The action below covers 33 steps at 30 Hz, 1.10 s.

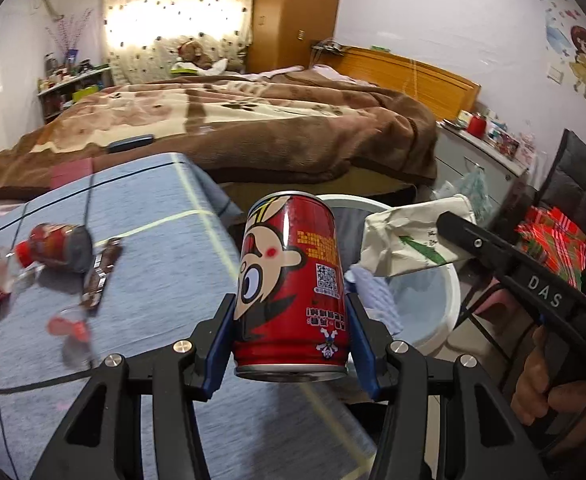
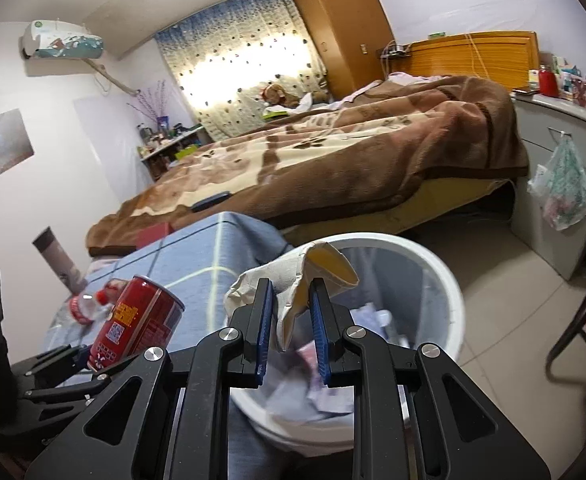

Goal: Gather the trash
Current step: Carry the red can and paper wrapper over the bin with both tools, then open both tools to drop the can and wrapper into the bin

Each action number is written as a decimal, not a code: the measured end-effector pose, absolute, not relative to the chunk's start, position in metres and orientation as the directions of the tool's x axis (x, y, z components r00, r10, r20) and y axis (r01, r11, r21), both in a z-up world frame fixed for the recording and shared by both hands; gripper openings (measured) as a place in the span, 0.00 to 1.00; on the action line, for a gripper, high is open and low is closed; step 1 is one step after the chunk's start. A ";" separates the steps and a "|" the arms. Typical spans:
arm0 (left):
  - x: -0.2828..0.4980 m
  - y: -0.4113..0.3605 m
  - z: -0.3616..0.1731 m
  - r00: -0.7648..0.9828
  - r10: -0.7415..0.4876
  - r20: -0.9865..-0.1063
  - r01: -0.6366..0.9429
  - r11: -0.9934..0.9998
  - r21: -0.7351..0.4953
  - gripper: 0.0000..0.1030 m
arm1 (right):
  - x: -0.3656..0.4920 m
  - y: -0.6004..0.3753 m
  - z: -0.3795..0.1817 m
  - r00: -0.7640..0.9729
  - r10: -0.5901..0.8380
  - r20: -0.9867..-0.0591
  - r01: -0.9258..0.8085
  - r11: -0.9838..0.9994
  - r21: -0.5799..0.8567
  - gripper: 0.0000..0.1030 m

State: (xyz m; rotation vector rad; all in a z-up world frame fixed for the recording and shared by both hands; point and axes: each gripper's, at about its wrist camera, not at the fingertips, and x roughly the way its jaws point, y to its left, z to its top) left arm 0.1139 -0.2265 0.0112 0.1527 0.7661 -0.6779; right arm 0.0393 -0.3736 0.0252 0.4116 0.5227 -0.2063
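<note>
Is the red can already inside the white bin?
No, the left gripper holds the can upright above the table edge, beside the bin.

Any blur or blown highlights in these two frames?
Left wrist: bottles on the table smeared by motion blur, red can sharp, curtain blown out. Right wrist: curtain also overexposed, paper cup sharp, bin contents blurred.

We are in a bedroom at home: we see a big bed with a brown blanket, a wooden wardrobe and curtains.
</note>
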 end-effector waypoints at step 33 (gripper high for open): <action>0.124 -0.254 0.001 0.485 -0.520 -0.704 0.628 0.767 -0.134 0.67 | 0.037 -0.402 0.005 0.751 -0.187 -0.633 0.378 0.908 0.180 0.38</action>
